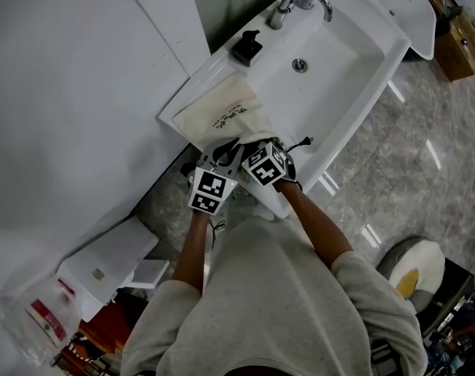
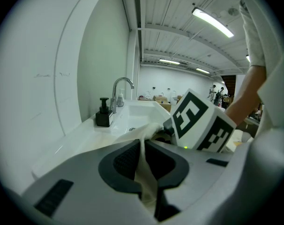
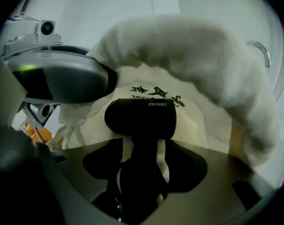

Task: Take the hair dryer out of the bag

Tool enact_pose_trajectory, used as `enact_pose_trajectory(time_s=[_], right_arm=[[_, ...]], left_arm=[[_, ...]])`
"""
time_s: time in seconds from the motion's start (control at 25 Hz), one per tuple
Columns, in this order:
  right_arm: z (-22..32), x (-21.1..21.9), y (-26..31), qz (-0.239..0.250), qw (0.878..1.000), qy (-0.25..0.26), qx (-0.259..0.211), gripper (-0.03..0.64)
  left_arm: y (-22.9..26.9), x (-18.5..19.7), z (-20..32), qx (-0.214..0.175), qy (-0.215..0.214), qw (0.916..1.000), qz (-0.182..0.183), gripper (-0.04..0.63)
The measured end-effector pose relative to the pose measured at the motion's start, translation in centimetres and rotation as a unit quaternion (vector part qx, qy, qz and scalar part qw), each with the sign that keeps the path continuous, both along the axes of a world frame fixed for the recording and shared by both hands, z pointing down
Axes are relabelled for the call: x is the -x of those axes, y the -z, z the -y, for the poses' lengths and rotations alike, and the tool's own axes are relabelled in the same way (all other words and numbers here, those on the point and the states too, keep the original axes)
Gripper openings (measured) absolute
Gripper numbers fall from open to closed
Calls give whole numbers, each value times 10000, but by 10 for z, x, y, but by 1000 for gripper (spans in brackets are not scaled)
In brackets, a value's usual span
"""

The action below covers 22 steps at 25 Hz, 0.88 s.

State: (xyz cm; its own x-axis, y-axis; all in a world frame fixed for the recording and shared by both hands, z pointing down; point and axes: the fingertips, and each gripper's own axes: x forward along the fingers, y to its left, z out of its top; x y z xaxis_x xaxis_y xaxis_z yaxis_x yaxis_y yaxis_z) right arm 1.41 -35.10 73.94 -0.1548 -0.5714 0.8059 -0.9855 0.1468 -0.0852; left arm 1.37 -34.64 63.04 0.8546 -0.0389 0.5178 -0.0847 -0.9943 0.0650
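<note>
Head view: a cream cloth bag lies on the washbasin ledge. The left tool is clamped on the bag's rim. The right tool stands apart around the handle of the black hair dryer, which sits inside the bag's mouth.

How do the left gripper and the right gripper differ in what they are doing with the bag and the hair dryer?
The left gripper is shut on the edge of the cream bag, outside it; the right gripper reaches inside the bag. The left gripper pinches thin cloth, while the right gripper's jaws stand apart around the handle of the black hair dryer, seemingly not yet pressing. Both work at the bag's mouth.
</note>
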Motion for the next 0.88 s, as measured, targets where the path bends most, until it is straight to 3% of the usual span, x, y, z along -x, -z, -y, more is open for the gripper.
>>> enact_pose_trajectory(time_s=[0.48, 0.88], right_arm=[[1, 3, -15, -34, 9984, 233, 515, 234], [-2, 6, -14, 123, 9979, 318, 552, 204]], left_arm=[[1, 3, 9, 148, 250, 9995, -140, 31], [-3, 8, 7, 134, 398, 9991, -44, 31]])
